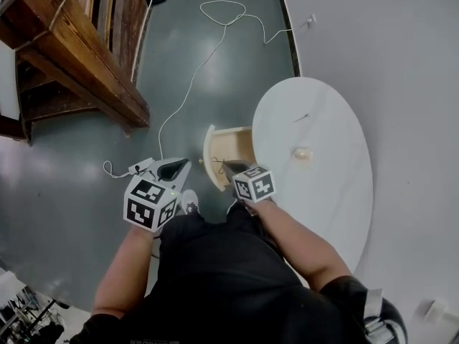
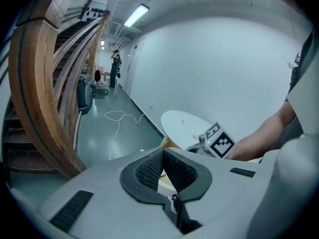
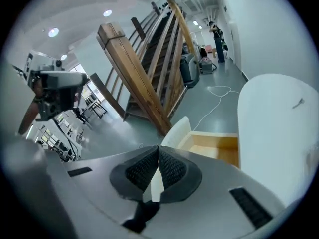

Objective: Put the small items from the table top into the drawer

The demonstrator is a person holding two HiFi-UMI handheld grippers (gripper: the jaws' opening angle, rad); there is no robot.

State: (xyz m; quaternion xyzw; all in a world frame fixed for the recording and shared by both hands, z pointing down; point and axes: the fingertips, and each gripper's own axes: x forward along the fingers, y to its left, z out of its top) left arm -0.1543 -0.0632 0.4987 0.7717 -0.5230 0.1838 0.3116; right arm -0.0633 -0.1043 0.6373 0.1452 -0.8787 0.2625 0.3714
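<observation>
1. The table top (image 1: 337, 213) is plain white.
2. The drawer (image 1: 237, 145) has a white front and honey-yellow wood inside.
3. The small item (image 1: 302, 153) is pale beige.
4. The floor (image 1: 72, 185) is glossy grey-green, and the cable (image 1: 188, 84) is white.
5. The staircase (image 1: 86, 56) is brown, grained wood.
6. The left gripper (image 2: 163, 152) and right gripper (image 3: 158, 148) are light grey with black dotted pads. Their cubes carry black-and-white square markers.
7. The shirt (image 1: 222, 278) is black.

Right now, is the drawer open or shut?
Open. The drawer stands pulled out from under the table top, and its wooden inside shows in the head view and the right gripper view.
</observation>
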